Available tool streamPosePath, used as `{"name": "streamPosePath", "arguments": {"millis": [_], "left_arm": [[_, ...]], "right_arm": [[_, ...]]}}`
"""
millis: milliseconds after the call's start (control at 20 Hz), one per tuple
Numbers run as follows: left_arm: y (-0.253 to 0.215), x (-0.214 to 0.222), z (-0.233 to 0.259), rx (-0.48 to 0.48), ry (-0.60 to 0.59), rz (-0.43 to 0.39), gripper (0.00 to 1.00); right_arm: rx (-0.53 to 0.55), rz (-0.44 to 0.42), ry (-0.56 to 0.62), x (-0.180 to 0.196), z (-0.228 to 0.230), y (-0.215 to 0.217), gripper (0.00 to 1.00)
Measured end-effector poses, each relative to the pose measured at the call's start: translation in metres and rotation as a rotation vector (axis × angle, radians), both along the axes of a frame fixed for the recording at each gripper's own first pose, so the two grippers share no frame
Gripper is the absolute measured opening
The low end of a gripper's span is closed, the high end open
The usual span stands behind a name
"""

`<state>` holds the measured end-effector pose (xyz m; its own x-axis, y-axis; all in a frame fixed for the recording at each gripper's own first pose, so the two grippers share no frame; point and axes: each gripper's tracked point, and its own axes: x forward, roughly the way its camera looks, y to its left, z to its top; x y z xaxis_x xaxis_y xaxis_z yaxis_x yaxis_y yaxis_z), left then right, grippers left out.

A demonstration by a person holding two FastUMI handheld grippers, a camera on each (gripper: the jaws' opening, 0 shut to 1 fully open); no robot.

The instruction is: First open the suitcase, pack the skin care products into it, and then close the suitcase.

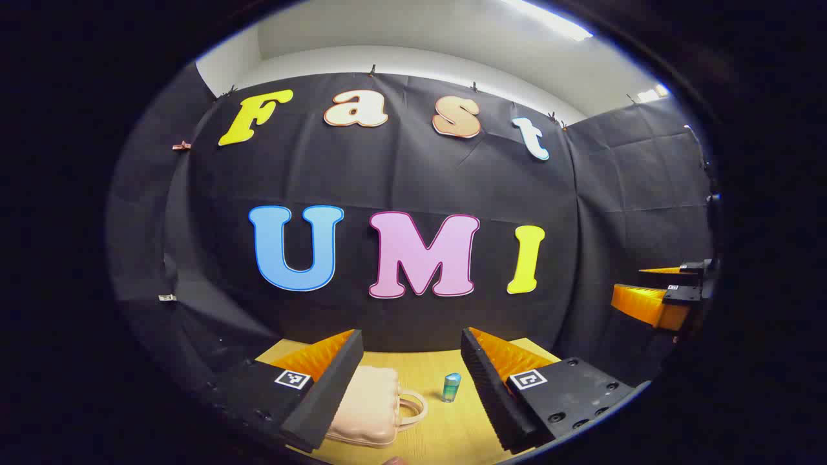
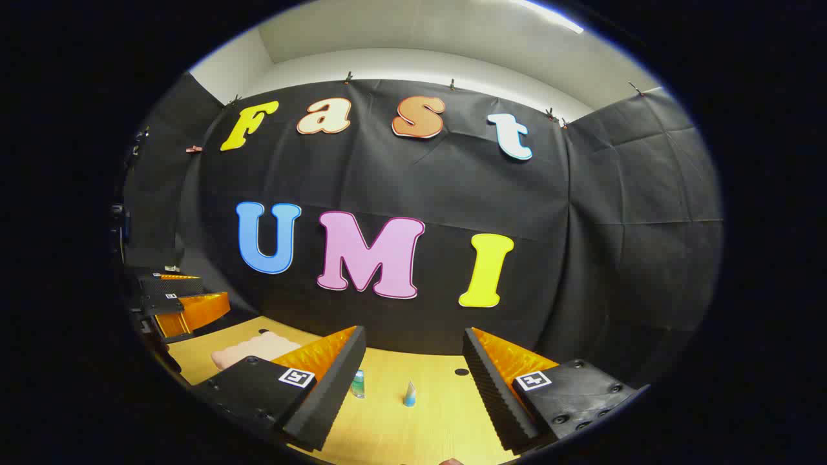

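Pale pink and puffy, the suitcase point(image 1: 365, 407) lies flat and closed on the wooden table point(image 1: 446, 420) in the left gripper view, partly behind my left gripper's near finger, with its looped handle point(image 1: 413, 408) pointing toward a small teal bottle point(image 1: 451, 387) that stands upright just beside it. My left gripper point(image 1: 410, 381) hangs above the table with its jaws spread wide and nothing between them. Far off at the right edge I can see the right gripper point(image 1: 665, 294), also held apart from everything.

From the right gripper view, my right gripper point(image 2: 413, 381) is likewise released, fingers wide and holding nothing. Between them on the table stand 2 products well apart from each other: the teal bottle point(image 2: 358, 383), close against the near finger's edge, and a small pointed tube point(image 2: 409, 394) with a blue base. The suitcase point(image 2: 255, 349) shows as a pink quilted slab further left, and the left gripper point(image 2: 187, 303) hovers beyond it.

I judge the case to be light but soft-skinned, so pinching its lid may dent it; the seam edge opposite the hinge or the handle looks the firmest place to grip. Both products look small, light and slippery, easy to topple, so I would close on their middles squarely. Opening has not yet begun.
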<state>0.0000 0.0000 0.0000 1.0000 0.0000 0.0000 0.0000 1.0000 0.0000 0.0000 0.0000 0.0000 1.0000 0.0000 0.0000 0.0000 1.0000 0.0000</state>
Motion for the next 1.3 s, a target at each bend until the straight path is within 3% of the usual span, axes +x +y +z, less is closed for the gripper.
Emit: {"name": "streamPosePath", "arguments": {"millis": [700,1300], "left_arm": [[-0.031,0.024,-0.060,0.059,0.150,-0.095,0.96],[-0.052,0.059,-0.114,0.013,0.318,-0.171,0.96]], "right_arm": [[0.021,-0.018,0.020,0.020,-0.013,-0.020,0.96],[0.038,-0.074,0.051,0.013,-0.031,-0.045,0.96]]}}
